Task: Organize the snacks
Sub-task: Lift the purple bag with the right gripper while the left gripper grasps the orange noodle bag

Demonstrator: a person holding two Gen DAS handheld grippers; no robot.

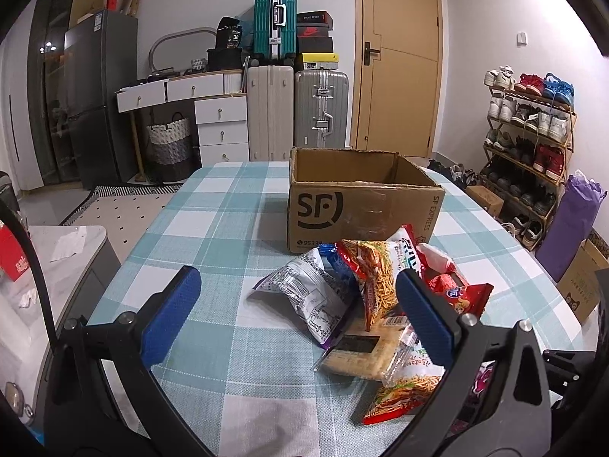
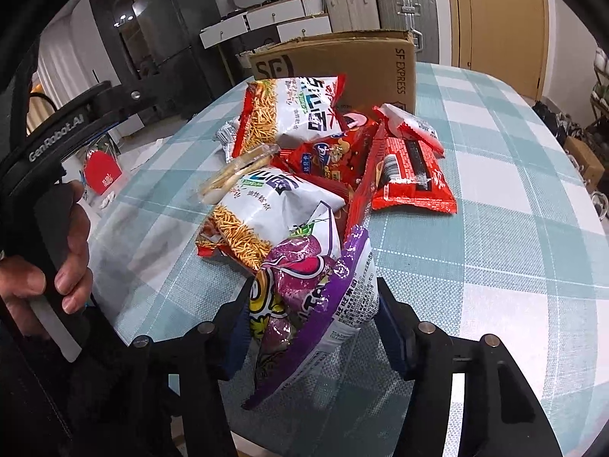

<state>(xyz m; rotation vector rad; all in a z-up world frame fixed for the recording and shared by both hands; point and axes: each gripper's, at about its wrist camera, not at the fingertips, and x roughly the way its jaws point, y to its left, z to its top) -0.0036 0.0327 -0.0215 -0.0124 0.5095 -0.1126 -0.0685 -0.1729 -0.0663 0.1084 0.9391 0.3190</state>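
Note:
A pile of snack bags lies on the checked tablecloth in front of an open SF cardboard box (image 1: pixel 361 205), which also shows in the right wrist view (image 2: pixel 342 64). My right gripper (image 2: pixel 312 304) is shut on a purple snack bag (image 2: pixel 316 285) at the near edge of the pile. My left gripper (image 1: pixel 297 293) is open and empty, hovering above the table left of the pile; a silver-purple bag (image 1: pixel 304 297) and noodle-snack bags (image 1: pixel 377 266) lie between and beyond its fingers. Red bags (image 2: pixel 411 167) and a cracker pack (image 1: pixel 357 354) lie in the pile.
The table (image 1: pixel 213 205) stands in a room with suitcases (image 1: pixel 319 110), white drawers (image 1: pixel 220 122), a fridge (image 1: pixel 95 95), a door and a shoe rack (image 1: pixel 529 141). A side counter with a red box (image 1: pixel 11 251) is at the left. The left gripper body shows in the right wrist view (image 2: pixel 57 137).

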